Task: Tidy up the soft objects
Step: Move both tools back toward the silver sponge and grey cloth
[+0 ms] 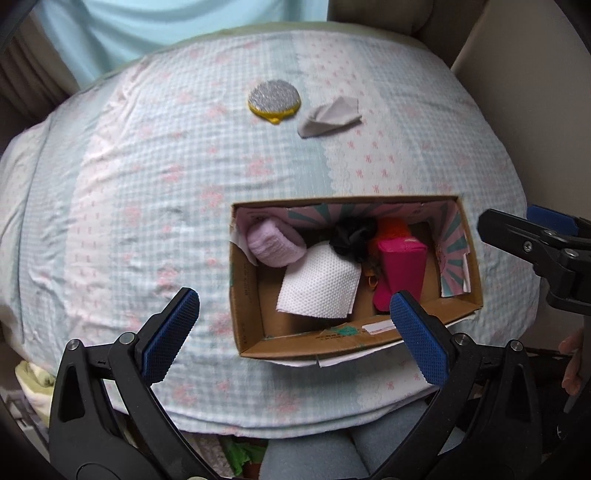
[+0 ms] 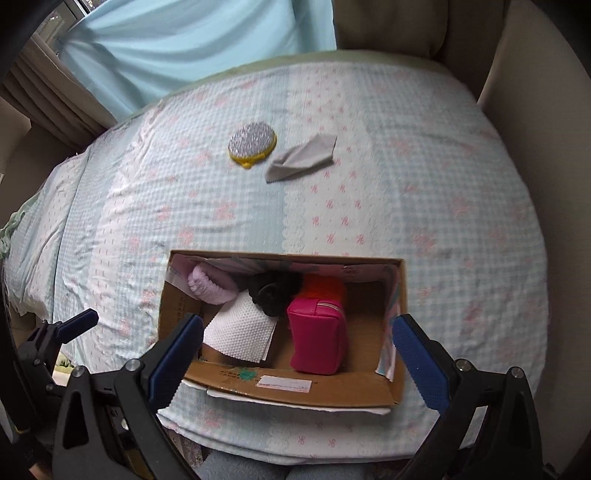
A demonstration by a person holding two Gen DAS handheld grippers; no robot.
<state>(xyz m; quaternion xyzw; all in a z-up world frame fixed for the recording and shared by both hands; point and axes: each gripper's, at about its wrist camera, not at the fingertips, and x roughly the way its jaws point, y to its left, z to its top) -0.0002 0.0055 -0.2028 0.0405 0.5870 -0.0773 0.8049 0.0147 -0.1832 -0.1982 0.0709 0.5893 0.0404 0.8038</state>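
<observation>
A cardboard box sits near the bed's front edge. It holds a lilac rolled cloth, a white dotted cloth, a black scrunchie, an orange fluffy item and a pink pouch. Farther back lie a round silver-and-yellow scrubber and a grey cloth. My left gripper hangs open over the box's near-left corner, empty. My right gripper is open above the box, empty.
The bed carries a pale blue checked cover with pink bows. A light blue curtain hangs behind it. A beige wall or headboard borders the right side. A hand shows at the right edge.
</observation>
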